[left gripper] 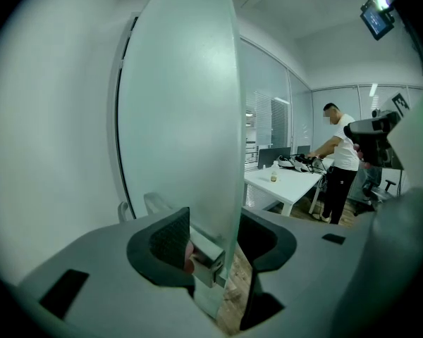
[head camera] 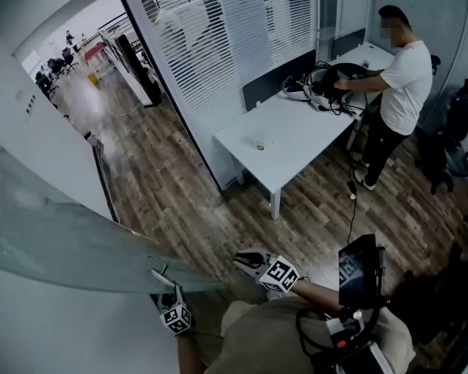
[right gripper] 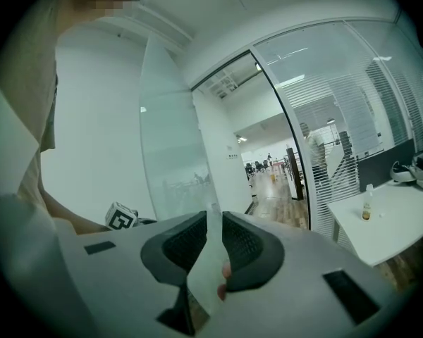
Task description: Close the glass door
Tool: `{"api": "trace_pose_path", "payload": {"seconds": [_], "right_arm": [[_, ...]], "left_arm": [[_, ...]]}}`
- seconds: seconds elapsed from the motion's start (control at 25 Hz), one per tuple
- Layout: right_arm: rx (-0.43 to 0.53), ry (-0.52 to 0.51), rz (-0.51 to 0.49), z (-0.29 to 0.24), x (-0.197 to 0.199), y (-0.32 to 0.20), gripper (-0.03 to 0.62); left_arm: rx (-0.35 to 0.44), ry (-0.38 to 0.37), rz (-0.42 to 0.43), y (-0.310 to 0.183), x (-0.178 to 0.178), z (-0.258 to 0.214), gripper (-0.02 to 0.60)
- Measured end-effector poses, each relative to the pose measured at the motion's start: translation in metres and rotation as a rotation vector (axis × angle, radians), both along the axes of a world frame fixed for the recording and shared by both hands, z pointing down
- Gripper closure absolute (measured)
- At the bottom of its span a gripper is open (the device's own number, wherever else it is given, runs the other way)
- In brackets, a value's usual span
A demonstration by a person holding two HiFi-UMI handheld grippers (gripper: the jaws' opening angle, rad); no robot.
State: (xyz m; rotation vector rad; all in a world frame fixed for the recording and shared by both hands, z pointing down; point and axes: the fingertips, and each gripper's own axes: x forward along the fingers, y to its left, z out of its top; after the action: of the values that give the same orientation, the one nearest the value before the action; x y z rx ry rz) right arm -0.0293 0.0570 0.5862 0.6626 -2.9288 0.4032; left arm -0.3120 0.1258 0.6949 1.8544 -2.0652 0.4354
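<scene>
Seemingly right gripper (head camera: 242, 260) tight on door (head camera: 62, 240)

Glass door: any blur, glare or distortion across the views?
Head view: fisheye bows the glass door, and the pane reads as a pale green haze. Left gripper view: dark vignette, door edge sharp. Right gripper view: near door edge soft, same vignette.

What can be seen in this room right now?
glass door: one, frosted, lower left, swung open
table: one, white, mid-room
bottle: one, small, on the table
headsets: a pile, black and white, table's far end
person: one, white shirt, standing at the table
chair: at least one, black, far right
left gripper: one, grey, jaws apart astride the door's edge
right gripper: one, grey, jaws closed on the door's edge
</scene>
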Motion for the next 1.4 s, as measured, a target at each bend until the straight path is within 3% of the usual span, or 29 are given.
{"api": "trace_pose_path", "payload": {"seconds": [0.4,0.56,0.8,1.4], "right_arm": [[-0.017,-0.012,0.019,-0.002,-0.014,-0.022,0.520],[-0.020,-0.025,0.037,-0.012,-0.028,-0.035,0.520],[0.007,-0.022,0.052,-0.014,-0.044,-0.058,0.520],[-0.030,-0.018,0.151,0.012,-0.044,-0.083,0.520]], "left_arm": [[0.002,0.020,0.142,-0.037,0.035,0.001,0.360],[-0.027,0.010,0.203,-0.049,0.046,0.003,0.356],[-0.006,-0.018,0.304,-0.068,0.060,0.004,0.353],[0.052,-0.034,0.426,-0.131,0.093,0.002,0.354]]}}
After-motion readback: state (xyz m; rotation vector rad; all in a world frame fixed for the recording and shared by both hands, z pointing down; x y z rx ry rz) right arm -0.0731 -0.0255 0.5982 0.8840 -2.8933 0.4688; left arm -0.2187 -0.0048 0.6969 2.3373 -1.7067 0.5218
